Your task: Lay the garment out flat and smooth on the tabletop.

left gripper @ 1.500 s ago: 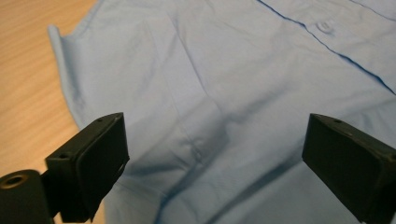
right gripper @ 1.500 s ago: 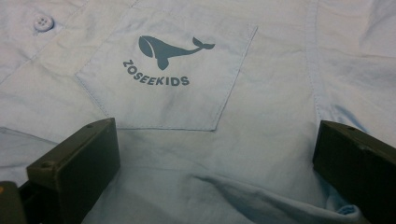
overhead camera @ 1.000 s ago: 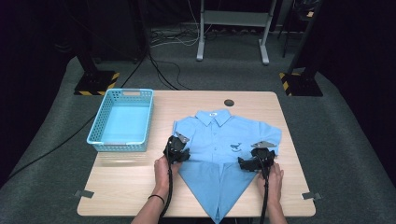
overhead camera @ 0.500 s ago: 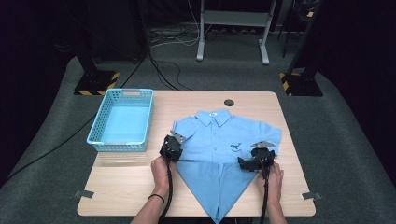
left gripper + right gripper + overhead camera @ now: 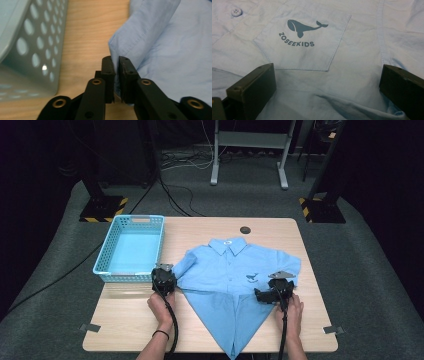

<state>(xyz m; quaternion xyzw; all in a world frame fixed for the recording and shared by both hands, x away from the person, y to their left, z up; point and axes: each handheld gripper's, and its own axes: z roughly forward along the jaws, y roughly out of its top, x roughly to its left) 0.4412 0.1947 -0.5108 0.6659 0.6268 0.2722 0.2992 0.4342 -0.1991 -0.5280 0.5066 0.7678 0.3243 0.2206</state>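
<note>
While laid flat on table, scene left to right:
Basket: light-blue perforated plastic basket [image 5: 131, 249] at table's left-rear, upright; holed wall [image 5: 37, 42] also seen in left gripper view, just left of jaws.
Table: light wood top [image 5: 125, 325], bare strip betw. basket and shirt [image 5: 87, 32].
L gripper: left gripper [image 5: 163, 279] near basket's front-right corner, at shirt's left sleeve; left gripper view [image 5: 117, 65] has jaws nearly together, narrow, pinching sleeve hem fabric betw. pads; jaws have just been closing, then eased a touch, cloth betw. them.
L hand: left hand [image 5: 161, 307] behind gripper, cable trailing over wrist.
Shirt: light-blue short-sleeve kids' shirt [image 5: 227, 275], collar toward far edge, front up, lower half folded to a point reaching near table's front edge; left sleeve [image 5: 140, 37] bunched and lifted a bit at hem.
Pocket: chest pocket [image 5: 302, 42] w/ whale print and "ZOSEEKIDS", button [image 5: 236, 11] up-left of it.
R gripper: right gripper [image 5: 272, 292] on shirt's right side below sleeve; jaws wide apart in right gripper view [image 5: 327, 87], resting on or just over cloth, nothing held.
R hand: right hand [image 5: 292, 310] behind it.
Grommet: dark round table port [image 5: 245, 229] beyond collar.
</note>
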